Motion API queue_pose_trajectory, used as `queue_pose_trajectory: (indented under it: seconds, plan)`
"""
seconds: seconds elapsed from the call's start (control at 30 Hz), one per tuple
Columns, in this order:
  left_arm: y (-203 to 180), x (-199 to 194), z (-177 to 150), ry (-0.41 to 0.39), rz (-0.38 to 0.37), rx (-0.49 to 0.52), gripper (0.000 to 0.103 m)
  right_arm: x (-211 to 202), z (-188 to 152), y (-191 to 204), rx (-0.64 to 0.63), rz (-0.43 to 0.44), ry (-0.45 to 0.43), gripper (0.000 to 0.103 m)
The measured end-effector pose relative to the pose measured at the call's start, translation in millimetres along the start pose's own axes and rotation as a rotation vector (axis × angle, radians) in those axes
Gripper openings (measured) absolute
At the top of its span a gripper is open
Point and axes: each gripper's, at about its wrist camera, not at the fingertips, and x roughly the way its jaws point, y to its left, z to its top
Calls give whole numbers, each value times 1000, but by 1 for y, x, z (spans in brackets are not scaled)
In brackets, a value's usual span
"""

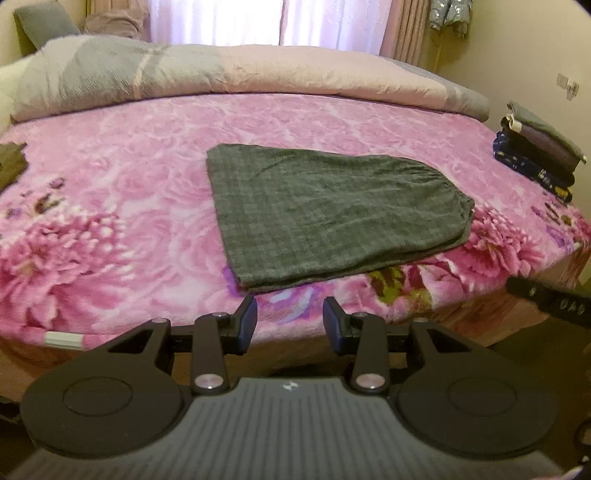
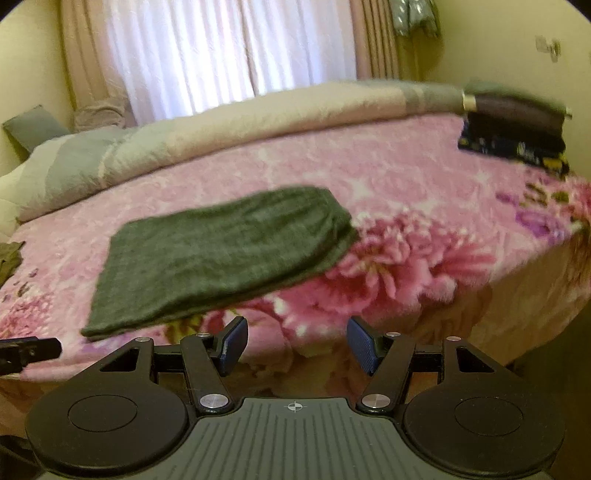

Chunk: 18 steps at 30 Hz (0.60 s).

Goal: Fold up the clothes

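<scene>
Grey checked trousers lie folded flat near the middle of the bed, on a pink flowered blanket; we see their gathered waistband at the right end and a stacked double edge along the near side. In the right wrist view the same garment sits left of centre, somewhat blurred.

Just short of its near edge, our left hand-held gripper hovers over the blanket's front border with its fingers parted about halfway and nothing between them. Our right hand-held gripper is off the garment's right near corner, above a large pink bloom, its fingers spread wider and likewise empty. Neither touches the cloth. Each gripper's tip shows at the edge of the other's view.

Further out, a pile of folded clothes rests at the far right corner of the bed, dark patterned pieces under a grey one. An olive garment lies at the left edge. Behind the blanket, a grey and beige quilt is rolled along the far side, with pillows at the left and curtains across a bright window.
</scene>
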Motion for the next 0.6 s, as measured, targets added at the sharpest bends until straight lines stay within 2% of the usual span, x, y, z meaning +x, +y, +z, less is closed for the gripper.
queue_pose_trajectory:
  seconds: [0.2,0.37,0.47,0.53,0.6]
  plan:
    - [11,27,12,-24,-45,-32,33,34,7,-18,111,64,36,63]
    - [17,57,24,-38,-89,-39,28,61,28,-28,260,247,-29,63]
    - [19,78,23,-15,-90,-38,26,84,37,-34,353,335,-38,62]
    - [22,92,19,26,-76,-41,26,100,38,-38,399,360,-30,62]
    - [22,94,12,11,-77,-23,26,115,36,-43,434,350,6,61]
